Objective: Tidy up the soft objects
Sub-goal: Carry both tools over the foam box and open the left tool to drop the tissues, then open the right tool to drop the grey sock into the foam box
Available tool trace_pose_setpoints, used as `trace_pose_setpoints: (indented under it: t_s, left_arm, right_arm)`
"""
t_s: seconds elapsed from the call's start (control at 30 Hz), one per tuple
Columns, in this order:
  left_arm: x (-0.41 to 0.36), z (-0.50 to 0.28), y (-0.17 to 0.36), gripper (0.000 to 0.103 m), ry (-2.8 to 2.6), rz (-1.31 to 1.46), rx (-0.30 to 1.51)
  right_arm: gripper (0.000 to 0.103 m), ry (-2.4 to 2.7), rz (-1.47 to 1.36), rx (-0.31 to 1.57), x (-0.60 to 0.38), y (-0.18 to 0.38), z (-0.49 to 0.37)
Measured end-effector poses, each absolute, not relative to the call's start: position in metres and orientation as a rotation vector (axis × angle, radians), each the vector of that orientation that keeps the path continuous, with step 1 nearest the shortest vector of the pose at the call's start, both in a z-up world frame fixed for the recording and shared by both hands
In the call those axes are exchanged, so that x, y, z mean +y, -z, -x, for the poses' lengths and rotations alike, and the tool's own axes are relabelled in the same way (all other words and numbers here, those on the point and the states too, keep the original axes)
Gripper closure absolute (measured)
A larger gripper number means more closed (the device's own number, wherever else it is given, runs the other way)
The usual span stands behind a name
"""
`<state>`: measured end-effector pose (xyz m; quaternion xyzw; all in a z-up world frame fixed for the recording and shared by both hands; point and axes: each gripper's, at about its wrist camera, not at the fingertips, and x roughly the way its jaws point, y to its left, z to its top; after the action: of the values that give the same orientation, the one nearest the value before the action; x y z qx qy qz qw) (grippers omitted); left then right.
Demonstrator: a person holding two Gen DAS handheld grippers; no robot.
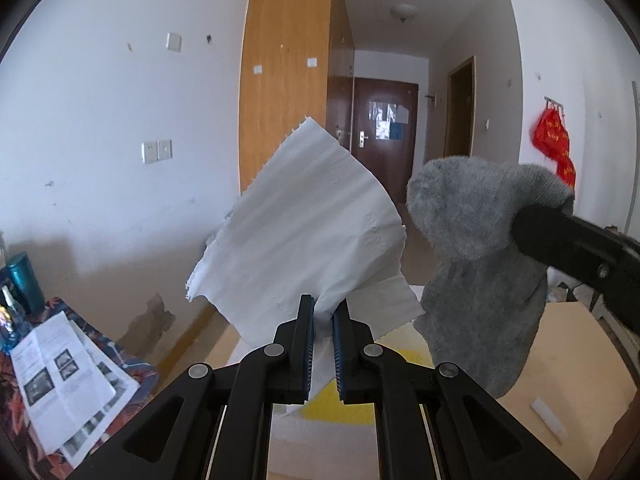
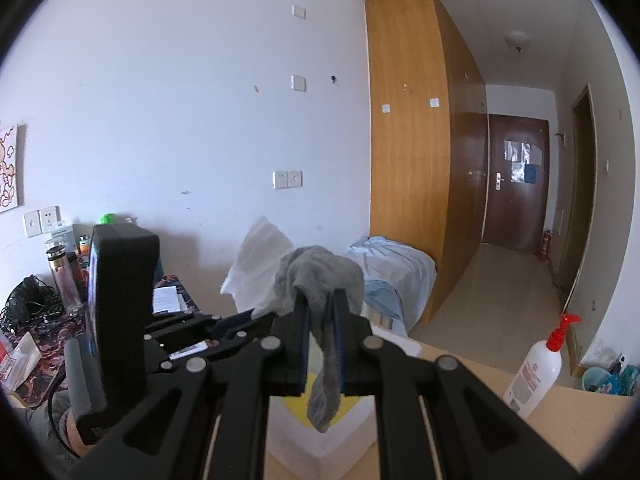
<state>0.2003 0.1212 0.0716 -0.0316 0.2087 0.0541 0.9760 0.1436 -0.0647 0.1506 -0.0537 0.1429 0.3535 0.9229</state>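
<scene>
My left gripper (image 1: pixel 324 308) is shut on a white paper tissue (image 1: pixel 304 232) and holds it up in the air; the tissue fans out above the jaws. My right gripper (image 2: pixel 321 300) is shut on a grey sock (image 2: pixel 320 272), which bunches above the jaws and hangs down between them. In the left wrist view the sock (image 1: pixel 480 248) hangs to the right of the tissue, with the right gripper's fingers (image 1: pixel 568 236) on it. In the right wrist view the tissue (image 2: pixel 260 264) shows just left of the sock. Both are held above a white and yellow box (image 2: pixel 296 420) on the table.
A light wooden table (image 1: pixel 560 360) lies below. A white pump bottle with a red top (image 2: pixel 536 372) stands at its right. Printed papers (image 1: pixel 68 380) lie on a patterned cloth to the left, with bottles (image 2: pixel 64 276) beyond. A bed (image 2: pixel 392 272) and a wardrobe (image 2: pixel 408 140) stand behind.
</scene>
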Motion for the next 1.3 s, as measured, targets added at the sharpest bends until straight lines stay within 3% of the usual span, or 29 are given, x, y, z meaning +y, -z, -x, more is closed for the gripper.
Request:
trace_pose_setpoints:
  t_s: [0.37, 0.47, 0.5, 0.6, 0.63, 0.73, 1.3]
  left_arm:
    - [0.124, -0.238, -0.047, 0.093, -0.098, 0.067, 0.474]
    - [0.124, -0.239, -0.044, 0.088, -0.113, 0.055, 0.479]
    - [0.125, -0.239, -0.043, 0.076, -0.117, 0.053, 0.483]
    - [0.129, -0.234, -0.042, 0.023, -0.154, 0.069, 0.464]
    - [0.130, -0.230, -0.043, 0.014, -0.164, 0.076, 0.442]
    - [0.131, -0.222, -0.048, 0.004, -0.173, 0.081, 0.404]
    - [0.145, -0.172, -0.045, 0.003, -0.228, 0.114, 0.381]
  right_arm:
    - [0.090, -0.723, 0.091, 0.337, -0.067, -0.139, -0.160]
    - [0.090, -0.719, 0.091, 0.337, -0.066, -0.141, -0.162]
    - [0.090, -0.719, 0.090, 0.337, -0.065, -0.142, -0.163]
    - [0.089, -0.718, 0.088, 0.335, -0.064, -0.144, -0.163]
    - [0.089, -0.719, 0.088, 0.336, -0.063, -0.145, -0.164]
    - [0.089, -0.715, 0.093, 0.338, -0.061, -0.145, -0.166]
    - [0.089, -0.742, 0.092, 0.340, -0.048, -0.141, -0.175]
